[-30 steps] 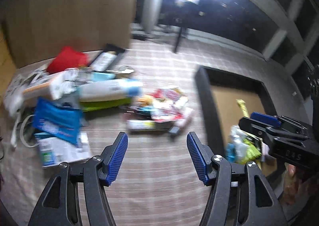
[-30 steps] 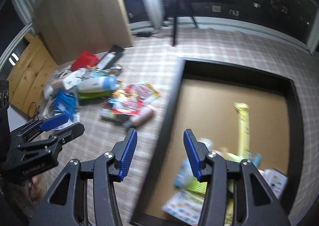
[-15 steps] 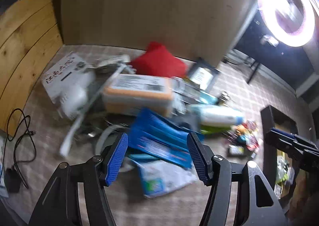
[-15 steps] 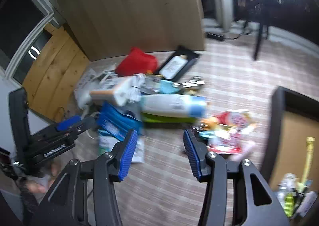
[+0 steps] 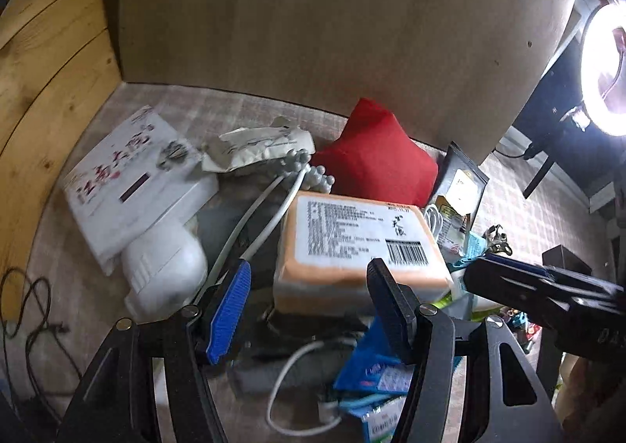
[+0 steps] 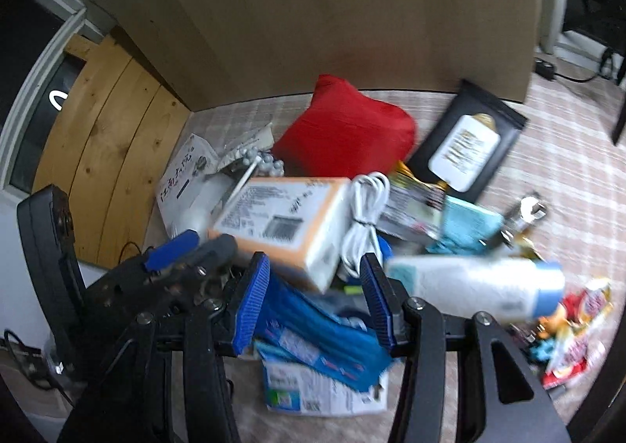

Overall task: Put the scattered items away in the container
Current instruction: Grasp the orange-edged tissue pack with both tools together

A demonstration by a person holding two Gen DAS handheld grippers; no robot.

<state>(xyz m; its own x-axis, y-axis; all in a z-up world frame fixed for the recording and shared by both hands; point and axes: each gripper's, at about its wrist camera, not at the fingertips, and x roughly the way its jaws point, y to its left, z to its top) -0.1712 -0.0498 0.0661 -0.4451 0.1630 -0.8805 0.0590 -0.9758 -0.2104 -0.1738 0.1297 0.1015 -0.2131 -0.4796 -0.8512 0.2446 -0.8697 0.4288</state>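
Left wrist | one orange pack (image 5: 352,243) | one red cushion (image 5: 375,157) | left gripper (image 5: 309,306), right gripper (image 6: 315,298): fingers apart, empty

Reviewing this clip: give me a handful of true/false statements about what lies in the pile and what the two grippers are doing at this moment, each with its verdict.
1. Both the left gripper and the right gripper are empty, with the fingers apart. True.
2. The red pouch lies at the far side of the pile, near the wooden panel. True.
3. The orange-edged package shows a white label with a barcode on its upper face. True.
4. The coiled white cable is clamped between the right gripper's fingers. False: it lies in the pile beside the orange-edged package, and nothing is gripped.
5. The black pouch stands upright on its edge. False: it lies flat on the checked cloth, right of the red pouch.
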